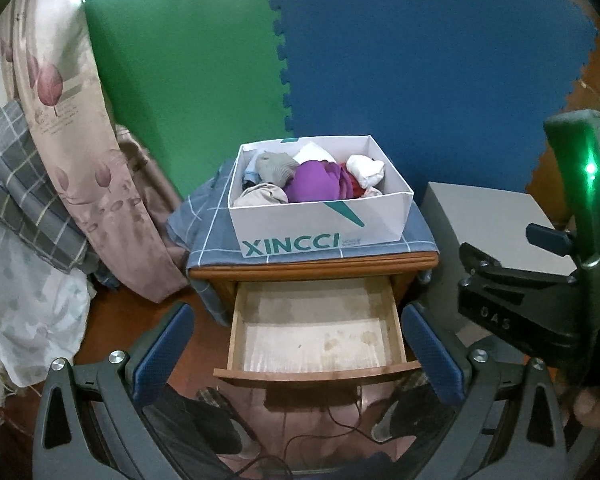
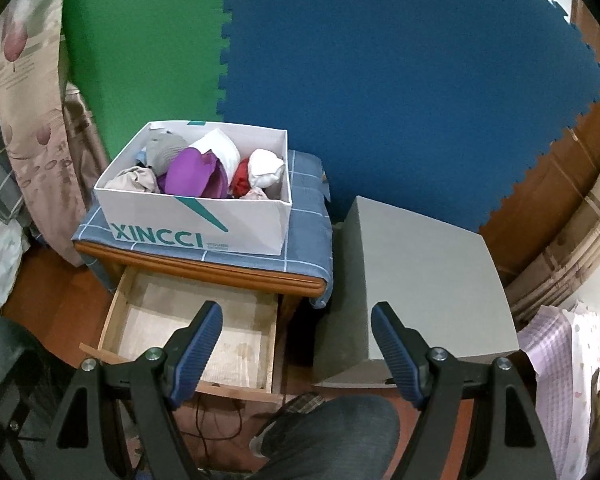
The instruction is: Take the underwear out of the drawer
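Both tools (image 1: 296, 344) (image 2: 296, 344) gape empty above the bare-looking drawer (image 1: 316, 372); clothes fill the box (image 1: 328, 216).

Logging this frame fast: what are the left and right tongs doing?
Left tongs: open, holding nothing.
Right tongs: open, holding nothing.

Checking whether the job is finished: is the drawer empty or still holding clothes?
Empty. The open drawer shows only its bare lined bottom; the clothes lie in the box on top.

Matt bare-wood drawer (image 1: 316, 344), smooth white cardboard box (image 1: 320, 220), checked cloth (image 1: 216, 236).
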Demonstrator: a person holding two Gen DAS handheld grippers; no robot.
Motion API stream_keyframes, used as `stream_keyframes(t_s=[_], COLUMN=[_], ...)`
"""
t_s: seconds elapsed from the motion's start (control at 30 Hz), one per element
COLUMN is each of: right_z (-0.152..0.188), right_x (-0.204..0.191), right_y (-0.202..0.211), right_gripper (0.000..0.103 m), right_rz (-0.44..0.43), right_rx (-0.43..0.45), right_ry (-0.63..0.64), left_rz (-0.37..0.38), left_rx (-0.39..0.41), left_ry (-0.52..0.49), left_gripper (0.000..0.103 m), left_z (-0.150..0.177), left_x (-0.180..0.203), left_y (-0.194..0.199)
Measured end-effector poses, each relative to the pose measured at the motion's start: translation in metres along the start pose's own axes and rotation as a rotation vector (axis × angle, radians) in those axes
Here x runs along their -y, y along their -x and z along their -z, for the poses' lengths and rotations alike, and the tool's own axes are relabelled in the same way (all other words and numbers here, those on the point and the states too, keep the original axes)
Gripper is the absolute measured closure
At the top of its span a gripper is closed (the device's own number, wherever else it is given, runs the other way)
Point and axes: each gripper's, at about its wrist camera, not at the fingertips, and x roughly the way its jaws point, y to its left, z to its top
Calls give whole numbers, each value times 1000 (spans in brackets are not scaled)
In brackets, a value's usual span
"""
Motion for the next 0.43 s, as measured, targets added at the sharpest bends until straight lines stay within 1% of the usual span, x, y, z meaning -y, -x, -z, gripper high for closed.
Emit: stream_keyframes(t_s=[0.43], right_z=[0], right_x=[-9], right_y=[0], right_gripper=[24], right_rz=[-18], right_rx=[-1], right_ry=[30], left_rz=[15], left_rx=[12], left_ry=[10], left_gripper=[0], left_z=[-1], left_x=[-3], left_y=[-1])
